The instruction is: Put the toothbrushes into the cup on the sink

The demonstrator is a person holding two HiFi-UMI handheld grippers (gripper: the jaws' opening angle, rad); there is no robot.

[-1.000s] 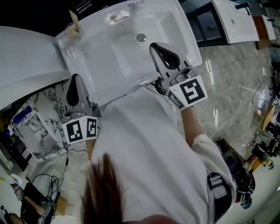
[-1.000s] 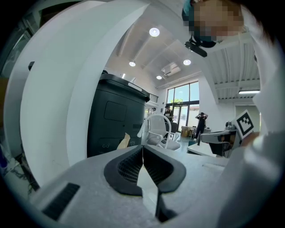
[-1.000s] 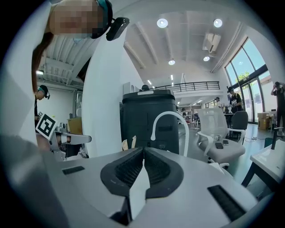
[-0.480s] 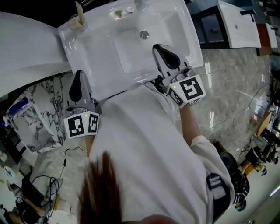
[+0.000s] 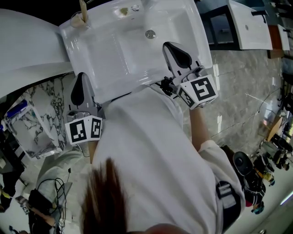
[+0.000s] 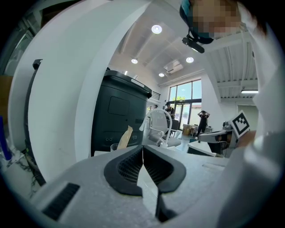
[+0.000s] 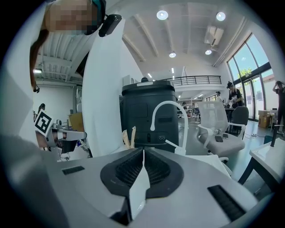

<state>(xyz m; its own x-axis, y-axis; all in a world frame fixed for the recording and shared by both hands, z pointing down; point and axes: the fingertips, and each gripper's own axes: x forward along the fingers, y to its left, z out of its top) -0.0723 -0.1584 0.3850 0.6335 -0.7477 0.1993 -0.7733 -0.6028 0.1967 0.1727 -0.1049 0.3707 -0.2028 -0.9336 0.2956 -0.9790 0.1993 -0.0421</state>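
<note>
Left hand-held gripper (image 5: 79, 87) sits at about seven o'clock from the sink (image 5: 114, 50), just off its near edge. Its own view shows the left hand-held gripper (image 6: 143, 150) squeezed tight, with nothing between the jaws. It is low and pulled back next to the person's white shirt (image 5: 146, 151). I think this is because it has nothing to carry right now.

At about eleven o'clock, on the far corner of the sink, stands the cup (image 5: 78, 19). A wooden toothbrush (image 5: 83, 9) sticks up out of it. From the left hand-held gripper's view, the cup (image 6: 114, 147) and the toothbrush (image 6: 124, 137) are straight ahead and well apart from the jaws. The right one's view shows two toothbrushes (image 7: 129, 136) leaning side by side. They stand up because the cup holds their bottoms in.

The drain (image 5: 150, 34) is in the middle of the bowl, and the bowl has nothing else in it. The tap (image 7: 169, 111) bends over the sink at twelve o'clock.

Right hand-held gripper (image 5: 176, 54) hangs over the near rim of the sink at about five o'clock. It too is squeezed tight and holds nothing (image 7: 143, 153). It points at the tap, far from the cup. No toothbrush is lying loose, so the job looks finished.
</note>
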